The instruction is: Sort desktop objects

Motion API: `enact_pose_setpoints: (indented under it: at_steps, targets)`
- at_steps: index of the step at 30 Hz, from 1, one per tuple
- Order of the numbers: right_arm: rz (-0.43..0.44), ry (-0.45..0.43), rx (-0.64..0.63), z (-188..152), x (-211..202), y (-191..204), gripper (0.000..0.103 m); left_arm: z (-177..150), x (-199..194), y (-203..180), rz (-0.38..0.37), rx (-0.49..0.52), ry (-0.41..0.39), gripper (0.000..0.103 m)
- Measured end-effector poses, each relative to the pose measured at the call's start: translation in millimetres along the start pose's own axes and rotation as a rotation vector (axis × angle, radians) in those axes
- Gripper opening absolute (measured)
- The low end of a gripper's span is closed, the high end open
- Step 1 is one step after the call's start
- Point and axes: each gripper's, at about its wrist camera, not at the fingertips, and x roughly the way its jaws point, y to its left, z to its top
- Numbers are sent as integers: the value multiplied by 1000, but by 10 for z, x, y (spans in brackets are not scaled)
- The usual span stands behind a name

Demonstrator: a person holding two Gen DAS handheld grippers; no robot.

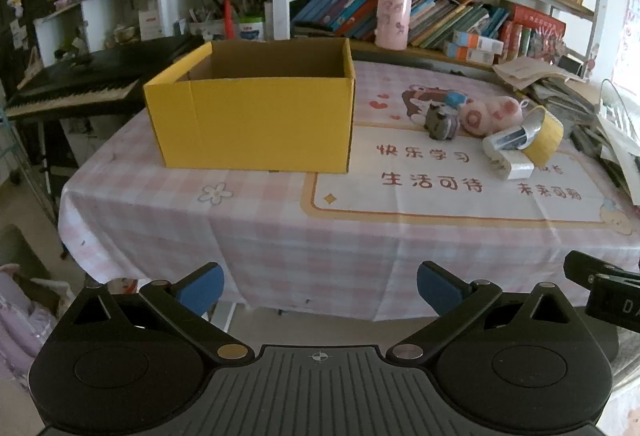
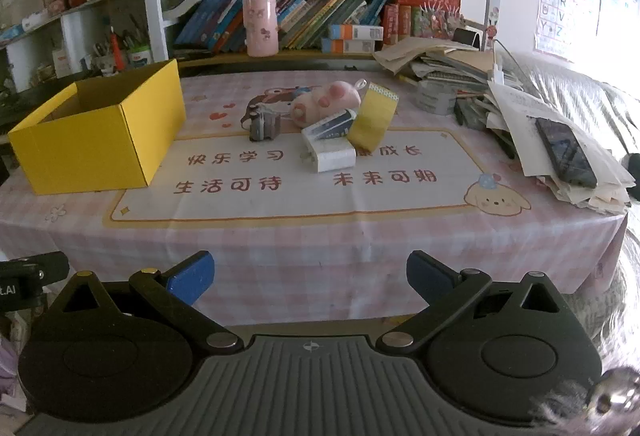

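Clutter (image 2: 320, 124) heaped mid-worktop (image 2: 280, 244), touching; yellow box (image 2: 96, 140) empty at left. Left gripper (image 1: 320, 286), right gripper (image 2: 310, 276) spread wide, holding nothing. Risk: grabbing tape roll (image 2: 372, 120) topples leaning neighbours.

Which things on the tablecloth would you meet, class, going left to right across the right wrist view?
Yellow cardboard box → small grey toy figure → white charger plug → yellow tape roll → pile of papers with a black phone on top.
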Motion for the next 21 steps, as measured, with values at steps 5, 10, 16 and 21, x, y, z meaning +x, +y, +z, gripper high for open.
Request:
enact_pose_setpoints:
  at_steps: [5,10,16,21]
  targets:
    - [1,3,2,5,0,0,103,-1,3,3,0,0,0,103]
    - [1,9,5,6,14,-10,103,-1,4,2,-1,0,1,103]
    - [2,11,4,5,22,-9,103,-7,32,4,-4,1,7,103]
    - [6,12,-3,8,39,-6,103,-7,38,-7,-5,3,11,103]
